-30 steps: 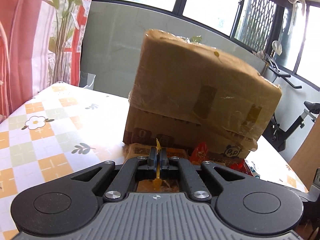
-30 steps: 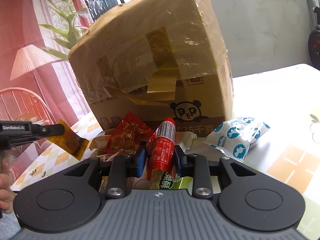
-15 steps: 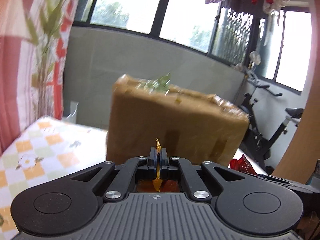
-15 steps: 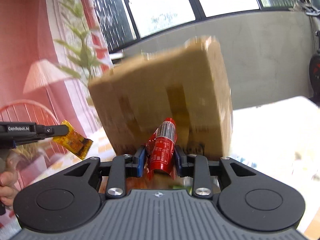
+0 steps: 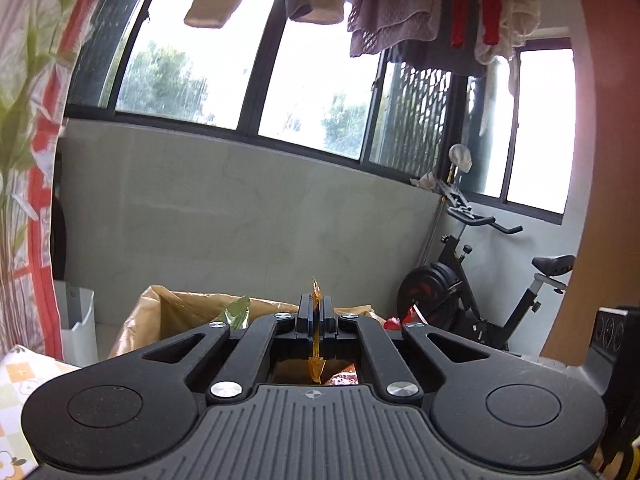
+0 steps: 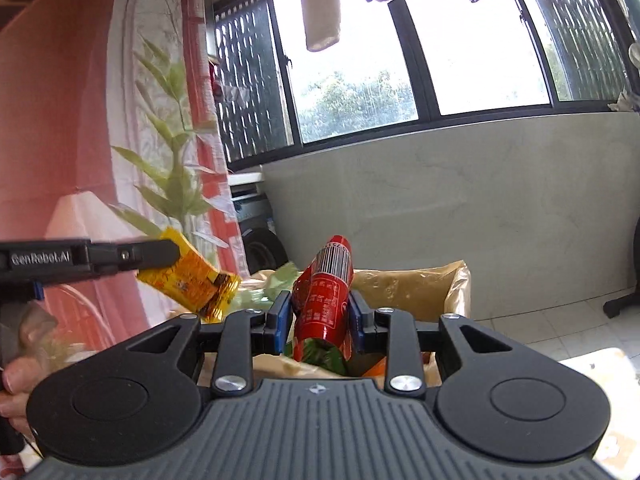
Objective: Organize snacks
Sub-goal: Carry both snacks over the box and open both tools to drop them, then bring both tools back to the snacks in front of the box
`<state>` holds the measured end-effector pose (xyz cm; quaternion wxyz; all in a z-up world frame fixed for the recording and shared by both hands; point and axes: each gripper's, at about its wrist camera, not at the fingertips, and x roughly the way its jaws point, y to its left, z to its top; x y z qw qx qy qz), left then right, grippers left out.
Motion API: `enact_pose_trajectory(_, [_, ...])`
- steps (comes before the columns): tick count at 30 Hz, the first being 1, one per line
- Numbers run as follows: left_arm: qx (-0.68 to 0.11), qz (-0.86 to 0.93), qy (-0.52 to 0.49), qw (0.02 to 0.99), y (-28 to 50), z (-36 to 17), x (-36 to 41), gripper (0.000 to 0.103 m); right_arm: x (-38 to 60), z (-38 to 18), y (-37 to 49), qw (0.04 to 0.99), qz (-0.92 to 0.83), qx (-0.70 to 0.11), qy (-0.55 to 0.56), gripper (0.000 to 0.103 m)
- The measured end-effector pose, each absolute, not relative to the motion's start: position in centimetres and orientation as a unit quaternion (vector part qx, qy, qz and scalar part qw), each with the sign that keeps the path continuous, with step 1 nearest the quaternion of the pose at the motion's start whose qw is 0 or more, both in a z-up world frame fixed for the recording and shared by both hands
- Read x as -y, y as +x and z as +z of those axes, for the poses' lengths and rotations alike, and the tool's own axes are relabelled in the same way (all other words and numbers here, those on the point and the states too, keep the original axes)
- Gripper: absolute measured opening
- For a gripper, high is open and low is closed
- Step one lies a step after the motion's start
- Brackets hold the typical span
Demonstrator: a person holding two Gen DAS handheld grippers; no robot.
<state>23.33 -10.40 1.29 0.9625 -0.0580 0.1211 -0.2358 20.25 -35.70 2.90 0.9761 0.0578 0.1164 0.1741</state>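
A yellow-orange packet (image 6: 188,278) with dark brown print at one end is being shown in the black left claw (image 6: 160,256), left of the right claw (image 6: 318,320); in the left wrist view only its thin amber edge (image 5: 316,334) is being seen between the dark blue pads. A red sausage stick (image 6: 326,300) with white lettering and a black-and-white barcode is being displayed between the right claw's blue pads (image 6: 278,320). Beyond both claws, the tan cardboard box (image 6: 416,292) is being shown with glossy yellowish tape. Left of the left claw, a white table (image 5: 16,376) patterned with orange and pale green squares is being seen.
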Motion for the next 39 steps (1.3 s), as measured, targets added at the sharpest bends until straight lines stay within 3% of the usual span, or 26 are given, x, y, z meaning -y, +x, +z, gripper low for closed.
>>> enact_pose_trajectory(6, [-0.159,-0.222,-0.039,0.961,27.2,-0.4,12.6,0.004,35.4,0.9,24.0,0.97,0.16,-0.166,0.071,0.032])
enact_pose_trajectory(9, [-0.177,-0.215,-0.044,0.959,28.2,-1.2,12.8,0.008,35.1,0.4,24.1,0.969,0.165,-0.174,0.059,0.04])
enact_pose_trajectory(11, [-0.181,-0.206,-0.042,0.961,28.3,-1.6,12.5,0.027,35.1,0.5,23.9,0.967,0.177,-0.173,0.054,0.051])
enact_pose_trajectory(12, [-0.18,-0.203,-0.04,0.962,28.1,-1.8,12.5,0.042,35.2,0.5,23.7,0.967,0.18,-0.171,0.054,0.053])
enact_pose_trajectory(13, [-0.177,-0.199,-0.038,0.963,27.8,-1.7,12.2,0.049,35.3,0.6,23.5,0.968,0.179,-0.17,0.053,0.054])
enact_pose_trajectory(17, [-0.18,-0.192,-0.03,0.964,26.7,-1.6,10.6,0.051,35.6,0.8,22.5,0.97,0.17,-0.166,0.054,0.06])
enact_pose_trajectory(19, [-0.182,-0.191,-0.036,0.964,26.0,-1.5,9.7,0.061,35.6,0.9,22.2,0.969,0.174,-0.165,0.053,0.06])
enact_pose_trajectory(22, [-0.182,-0.185,-0.034,0.965,24.7,-1.2,8.8,0.065,35.3,1.2,21.2,0.973,0.166,-0.157,0.032,0.069])
enact_pose_trajectory(30, [-0.199,-0.162,-0.043,0.966,19.8,-2.5,6.3,0.078,36.8,0.5,17.0,0.978,0.164,-0.123,0.023,0.07])
enact_pose_trajectory(39, [-0.261,-0.128,-0.075,0.954,16.7,-8.2,5.4,0.085,38.1,-3.5,14.7,0.978,0.157,-0.14,0.011,0.073])
